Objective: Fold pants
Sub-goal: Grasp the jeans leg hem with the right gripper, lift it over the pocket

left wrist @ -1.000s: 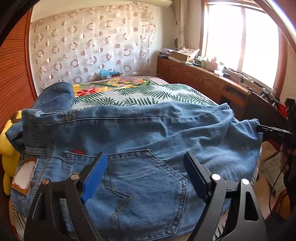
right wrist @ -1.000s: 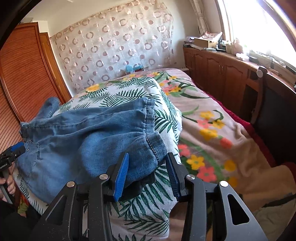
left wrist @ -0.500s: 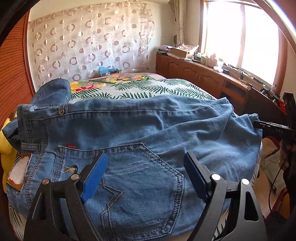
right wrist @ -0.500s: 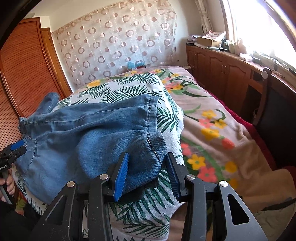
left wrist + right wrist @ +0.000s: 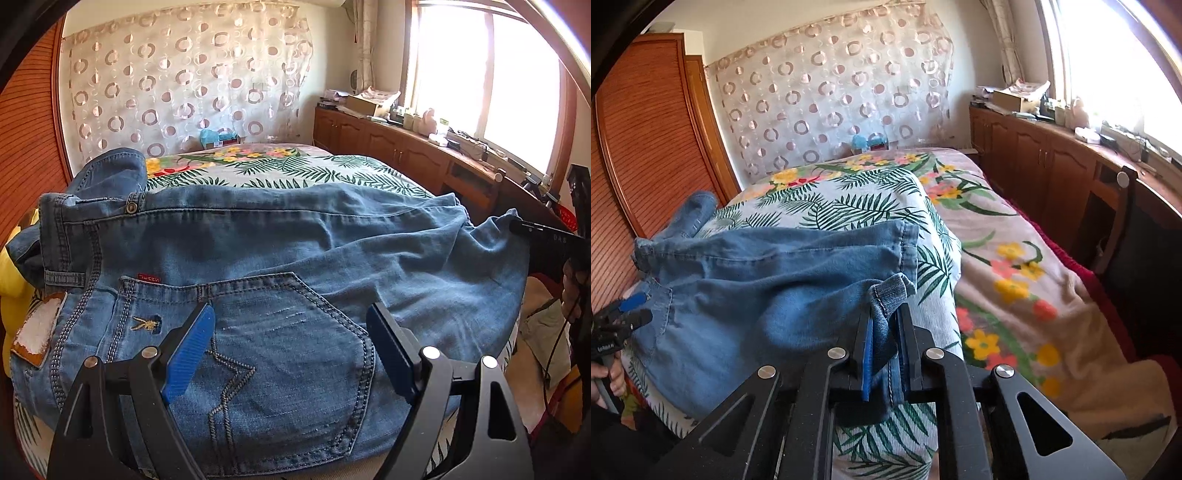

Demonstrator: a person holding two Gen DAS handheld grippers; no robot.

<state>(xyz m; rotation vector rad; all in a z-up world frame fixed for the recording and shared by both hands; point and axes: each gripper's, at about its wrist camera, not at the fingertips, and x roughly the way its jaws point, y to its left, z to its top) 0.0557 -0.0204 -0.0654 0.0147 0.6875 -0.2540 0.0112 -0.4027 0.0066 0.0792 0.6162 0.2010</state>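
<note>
Right gripper [image 5: 884, 343] jaws closing, now pinching jeans [image 5: 768, 288] hem, earlier just straddling; left gripper [image 5: 291, 347] wide above back pocket [image 5: 280, 354]; fold lift likely next

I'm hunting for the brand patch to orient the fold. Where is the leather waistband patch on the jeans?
In the left wrist view the leather patch sits at the far left edge of the jeans, just below the waistband, left of the back pocket that the left tongs hover over.
</note>
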